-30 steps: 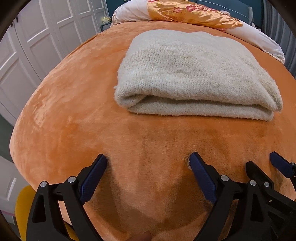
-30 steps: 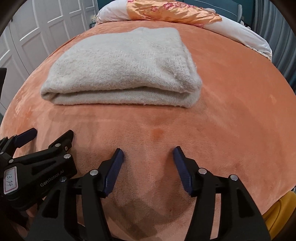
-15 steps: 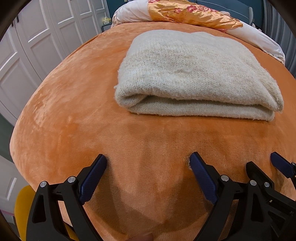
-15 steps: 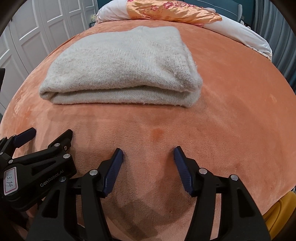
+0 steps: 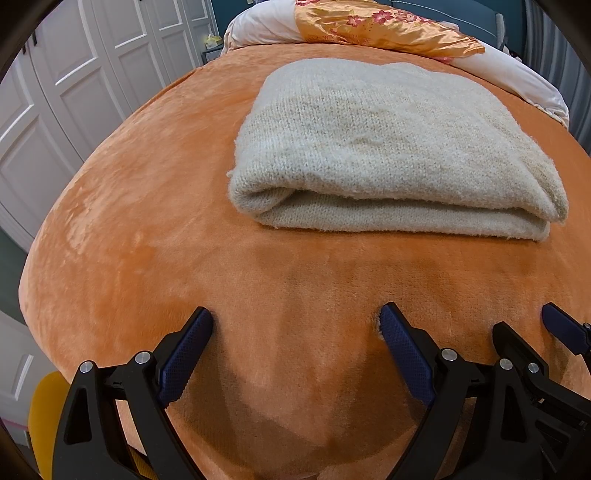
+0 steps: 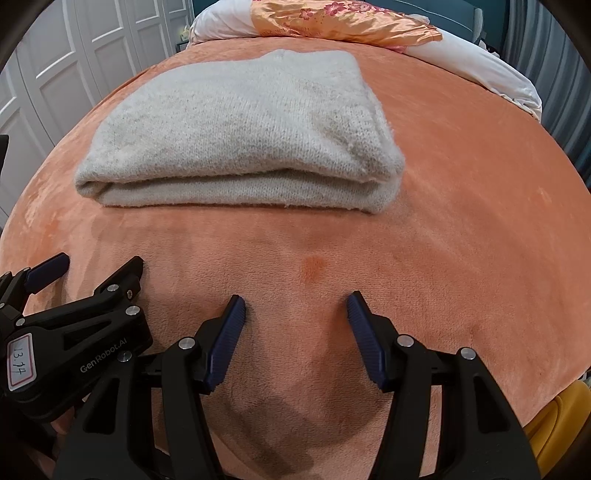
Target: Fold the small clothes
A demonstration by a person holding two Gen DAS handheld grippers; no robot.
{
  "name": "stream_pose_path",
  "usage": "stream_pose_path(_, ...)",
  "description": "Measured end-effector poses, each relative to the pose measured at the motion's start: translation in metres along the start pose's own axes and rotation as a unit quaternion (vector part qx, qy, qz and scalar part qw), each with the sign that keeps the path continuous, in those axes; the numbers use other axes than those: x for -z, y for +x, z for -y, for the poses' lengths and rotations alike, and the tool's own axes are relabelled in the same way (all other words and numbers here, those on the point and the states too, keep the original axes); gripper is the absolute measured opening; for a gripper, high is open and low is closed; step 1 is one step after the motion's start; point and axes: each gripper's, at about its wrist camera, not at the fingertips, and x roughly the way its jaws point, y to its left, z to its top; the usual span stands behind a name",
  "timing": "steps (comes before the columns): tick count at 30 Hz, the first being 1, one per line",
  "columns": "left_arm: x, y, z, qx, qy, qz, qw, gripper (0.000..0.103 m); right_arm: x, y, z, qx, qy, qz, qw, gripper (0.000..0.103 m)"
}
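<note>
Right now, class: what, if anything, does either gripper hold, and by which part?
Nothing. The left gripper and right gripper are open, empty, apart from the folded sweater on the orange blanket.

The yellow chair [image 5: 44,417] slips out past the bottom left corner of the left wrist view and shows in the right wrist view only as a sliver at the lower right, its shape anyone's guess. The folded cream sweater [image 5: 391,147] hides its own inner layers, so sleeves and neckline can't be made out, and the flowered orange pillow [image 6: 343,18] gets clipped by the top edge. The small yellowish thing [image 5: 212,40] on the far nightstand is too tiny to name.
</note>
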Motion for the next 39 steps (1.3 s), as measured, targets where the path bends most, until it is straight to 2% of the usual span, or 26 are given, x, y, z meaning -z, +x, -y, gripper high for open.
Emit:
stream_pose_path(18,0.000,0.000,0.001,-0.003,0.003,0.002,1.0000,0.091,0.000,0.001,0.002,-0.001,0.000,0.000,1.000,0.056)
stream_pose_path(25,-0.001,0.000,0.000,-0.002,0.003,0.003,1.0000,0.092,-0.003,-0.009,0.006,-0.006,0.031,0.005,0.999,0.054)
stream_pose_path(29,-0.004,-0.001,0.002,-0.005,0.002,-0.003,1.0000,0.092,-0.004,-0.009,0.003,0.000,0.021,0.004,1.000,0.053)
stream_pose_path(34,-0.012,-0.003,0.000,0.003,-0.008,-0.013,0.9999,0.092,-0.012,-0.022,0.005,0.016,0.017,0.025,0.999,0.053)
stream_pose_path(38,-0.012,0.000,0.004,-0.007,-0.001,-0.007,1.0000,0.093,-0.011,-0.001,0.017,0.011,0.035,-0.010,0.999,0.056)
stream_pose_path(39,-0.012,0.001,0.004,-0.007,-0.002,-0.006,1.0000,0.093,-0.010,0.000,0.019,0.007,0.036,-0.003,0.999,0.056)
